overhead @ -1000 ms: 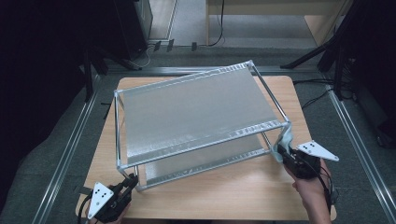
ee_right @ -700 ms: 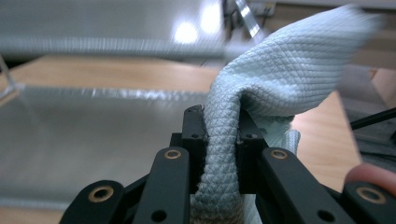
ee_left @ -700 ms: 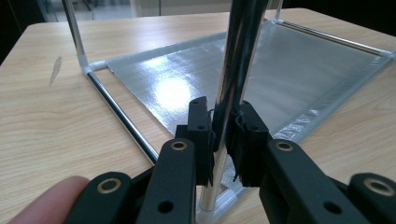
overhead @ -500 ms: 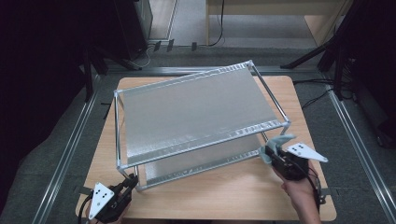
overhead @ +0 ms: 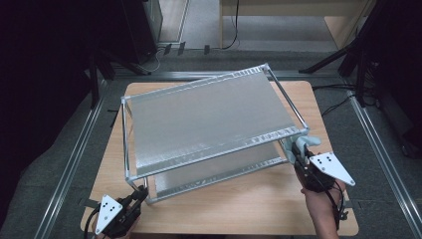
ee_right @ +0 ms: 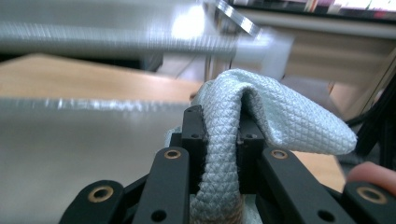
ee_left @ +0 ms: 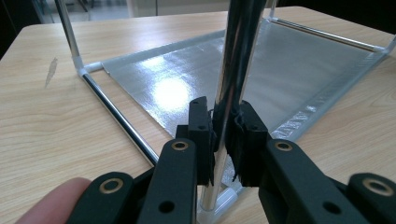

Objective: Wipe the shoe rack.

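Note:
A two-tier metal rack (overhead: pixel 209 114) with silvery shelves stands on the wooden table (overhead: pixel 249 209). My left gripper (overhead: pixel 137 196) is at the rack's near left corner. In the left gripper view it (ee_left: pixel 224 135) is shut on the upright chrome post (ee_left: pixel 236 70). My right gripper (overhead: pixel 297 152) is at the rack's near right corner, shut on a pale blue-grey waffle cloth (overhead: pixel 304 143). In the right gripper view the cloth (ee_right: pixel 261 121) folds over the gripper (ee_right: pixel 220 135), just below the top shelf's edge (ee_right: pixel 116 39).
The lower shelf (ee_left: pixel 233 79) lies flat inside the frame. Aluminium rails (overhead: pixel 79 154) run along both sides of the table. Dark equipment and tripod legs (overhead: pixel 358 55) stand beyond the far edge. Bare wood lies in front of the rack.
My right gripper, with the cloth, first shifted left along the near edge, then rose and moved back toward the rack's top right corner. The left gripper has stayed on the post.

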Motion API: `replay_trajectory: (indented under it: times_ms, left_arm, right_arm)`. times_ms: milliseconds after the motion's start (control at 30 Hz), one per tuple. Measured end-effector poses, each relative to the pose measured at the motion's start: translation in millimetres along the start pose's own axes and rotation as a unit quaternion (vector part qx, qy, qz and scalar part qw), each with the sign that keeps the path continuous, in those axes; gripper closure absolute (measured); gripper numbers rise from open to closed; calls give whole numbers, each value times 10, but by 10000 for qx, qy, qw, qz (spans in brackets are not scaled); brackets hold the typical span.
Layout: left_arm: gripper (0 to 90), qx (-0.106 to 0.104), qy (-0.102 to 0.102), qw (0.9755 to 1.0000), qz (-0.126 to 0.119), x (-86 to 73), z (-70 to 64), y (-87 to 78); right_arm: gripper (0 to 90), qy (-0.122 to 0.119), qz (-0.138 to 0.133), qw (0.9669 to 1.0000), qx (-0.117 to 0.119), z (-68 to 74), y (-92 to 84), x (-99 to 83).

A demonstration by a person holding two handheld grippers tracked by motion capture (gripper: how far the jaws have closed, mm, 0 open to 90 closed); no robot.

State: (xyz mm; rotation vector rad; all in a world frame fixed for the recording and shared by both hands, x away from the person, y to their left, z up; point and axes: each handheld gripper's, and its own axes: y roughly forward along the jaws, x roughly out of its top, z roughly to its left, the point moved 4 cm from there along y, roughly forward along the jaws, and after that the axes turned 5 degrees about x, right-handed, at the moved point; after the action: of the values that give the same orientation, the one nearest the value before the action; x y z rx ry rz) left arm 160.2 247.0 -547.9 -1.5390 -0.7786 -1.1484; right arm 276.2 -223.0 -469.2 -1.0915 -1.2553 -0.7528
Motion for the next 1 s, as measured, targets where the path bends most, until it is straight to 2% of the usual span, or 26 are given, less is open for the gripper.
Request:
replay_trajectory:
  times_ms: [67, 133, 167, 200, 233, 300, 367, 400, 433, 500, 567, 633, 667, 867, 1000]
  left_arm:
    - [803, 5, -6, 10000, -3, 0, -1, 1]
    - [803, 4, -7, 10000, -9, -1, -1, 1]
    - [803, 4, -6, 10000, -7, -1, -1, 1]
    - [803, 4, -5, 10000, -8, -2, -1, 0]
    - [803, 4, -4, 10000, -7, -2, -1, 0]
    - [803, 2, -5, 10000, -7, -2, -1, 0]
    - [803, -4, -1, 10000, -11, -2, 0, 1]
    - [803, -6, 3, 10000, -11, -3, 1, 1]
    - [803, -11, -5, 10000, -16, -3, 1, 2]
    - [803, -24, -8, 10000, -20, -4, 3, 2]
    - [803, -27, -12, 10000, -20, -4, 4, 1]
    - [803, -27, -11, 10000, -18, -4, 3, 1]
    - [803, -28, -11, 10000, -17, -4, 4, 1]
    - [803, -35, -14, 10000, -11, -4, 2, 0]
    - [802, -62, -19, 10000, -11, -7, -22, -7]
  right_arm:
    - [789, 46, -54, 10000, 4, -7, 5, 0]
    - [789, 106, 200, 9997, 70, -19, 93, -102]
    - [790, 166, 522, 9985, 91, -18, 185, -239]
    - [790, 196, 660, 9976, 117, -15, 217, -291]
    - [790, 216, 992, 9947, 187, 5, 298, -422]
    - [790, 122, 1412, 9892, 362, 68, 398, -588]
    - [790, -34, 1513, 9868, 574, 153, 443, -647]
    - [789, -161, 1461, 9860, 783, 216, 456, -644]
    - [789, -246, 1424, 9856, 873, 257, 459, -635]
    - [787, -323, 1441, 9863, 740, 261, 489, -634]
    - [786, -142, 1445, 9883, 466, 173, 525, -662]
    - [788, 39, 1481, 9889, 106, 61, 537, -704]
    - [788, 37, 1483, 9889, -36, 16, 523, -718]
    - [789, -46, 1188, 9927, -225, 24, 351, -586]
    - [787, 101, 851, 9954, -418, -27, 197, -416]
